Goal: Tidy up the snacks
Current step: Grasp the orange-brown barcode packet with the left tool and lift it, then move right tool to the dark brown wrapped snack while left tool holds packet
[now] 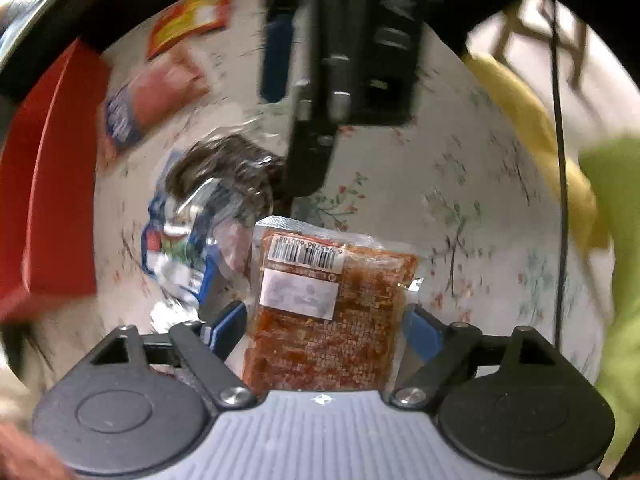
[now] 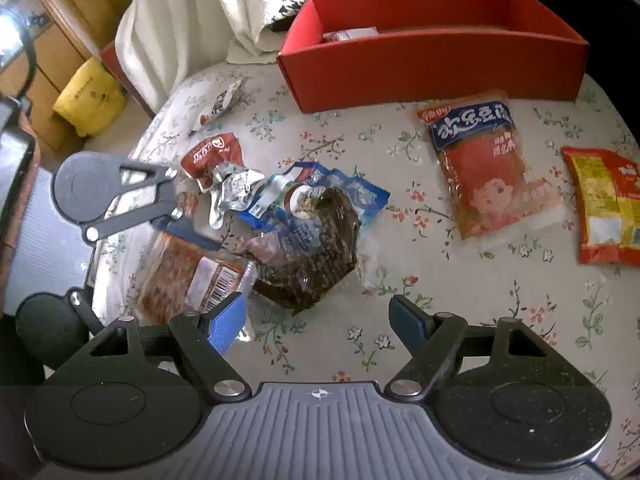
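Our left hand-held gripper (image 1: pixel 324 332) sits wide around the flat orange snack pack (image 1: pixel 328 312), pads not clearly pinching yet. The right hand-held gripper (image 2: pixel 320 320) hangs open, empty, above the floral bench (image 2: pixel 480 320). Slick crinkly film could slip or drag the glossy seaweed pack (image 2: pixel 316 248) alongside. The red box (image 2: pixel 432 68) waits at the back.

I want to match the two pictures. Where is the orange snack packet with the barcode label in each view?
Left wrist view: the orange packet is at bottom centre, between the fingers of the left claw.
Right wrist view: the same packet lies at lower left, on the floral cloth, with the left claw around its far end.
Shared landmark: the dark snack in clear wrap, next to the packet in both views.
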A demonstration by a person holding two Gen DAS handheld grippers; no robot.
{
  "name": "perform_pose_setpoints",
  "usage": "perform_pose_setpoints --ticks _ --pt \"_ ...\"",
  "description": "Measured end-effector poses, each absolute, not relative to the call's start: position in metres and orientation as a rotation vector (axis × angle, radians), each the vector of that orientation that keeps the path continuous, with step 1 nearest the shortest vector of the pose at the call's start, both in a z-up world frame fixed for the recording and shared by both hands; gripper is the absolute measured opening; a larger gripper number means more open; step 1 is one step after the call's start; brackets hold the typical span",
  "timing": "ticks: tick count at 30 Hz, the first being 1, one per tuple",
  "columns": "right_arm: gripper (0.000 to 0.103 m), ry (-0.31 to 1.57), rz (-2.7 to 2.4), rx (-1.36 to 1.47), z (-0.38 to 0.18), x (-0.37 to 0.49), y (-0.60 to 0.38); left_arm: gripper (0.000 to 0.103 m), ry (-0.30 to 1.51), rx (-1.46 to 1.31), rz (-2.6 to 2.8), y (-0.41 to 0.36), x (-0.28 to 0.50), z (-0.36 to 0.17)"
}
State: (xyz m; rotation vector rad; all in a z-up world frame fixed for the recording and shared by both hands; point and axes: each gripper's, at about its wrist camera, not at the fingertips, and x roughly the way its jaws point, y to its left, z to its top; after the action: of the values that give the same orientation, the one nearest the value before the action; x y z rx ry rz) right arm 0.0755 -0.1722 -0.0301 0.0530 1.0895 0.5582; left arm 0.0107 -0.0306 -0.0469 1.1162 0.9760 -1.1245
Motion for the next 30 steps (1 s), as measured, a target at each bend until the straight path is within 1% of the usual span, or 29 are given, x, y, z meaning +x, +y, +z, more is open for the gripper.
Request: perform_pose_setpoints --ticks 2,4,6,10,13,19,25,27,29,30 --pt "0.083 1.074 0.553 0.051 -0.027 0.075 -0.174 0.075 1.04 1.01 -1.045 -0.026 0.012 -0.046" --pt "0.083 1.055 0.546 0.041 -0.024 0.075 -0.174 0.068 1.057 0.936 -0.971 -0.02 0.007 -0.044" --pt "0.083 1.048 0.544 0.038 -0.022 0.074 -0.174 0.065 1.085 0.854 -0.882 -0.016 0.0 -0.042" --pt "0.082 1.018 0.538 -0.003 -0.019 0.072 -0.17 0.063 1.133 0.599 -0.705 -0.003 -0.003 -0.028" --pt "0.082 0.984 0.556 -0.067 -0.016 0.069 -0.163 0.062 1.115 0.356 -0.606 0.015 -0.007 -0.016" --pt "0.083 1.058 0.464 0.116 -0.02 0.081 -0.177 0.062 1.075 0.071 -0.469 0.044 -0.004 -0.007" --pt "0.083 1.114 0.321 0.338 -0.031 0.085 -0.168 0.062 1.058 -0.013 -0.424 0.055 0.009 -0.002" --pt "0.085 1.121 0.283 0.364 -0.036 0.089 -0.156 0.062 1.05 -0.027 -0.419 0.056 0.01 0.001" --pt "0.092 1.121 0.226 0.381 -0.038 0.093 -0.146 0.062 1.034 -0.049 -0.423 0.061 0.012 0.004" --pt "0.094 1.12 0.195 0.393 -0.039 0.094 -0.141 0.062 1.026 -0.059 -0.416 0.063 0.012 0.006"
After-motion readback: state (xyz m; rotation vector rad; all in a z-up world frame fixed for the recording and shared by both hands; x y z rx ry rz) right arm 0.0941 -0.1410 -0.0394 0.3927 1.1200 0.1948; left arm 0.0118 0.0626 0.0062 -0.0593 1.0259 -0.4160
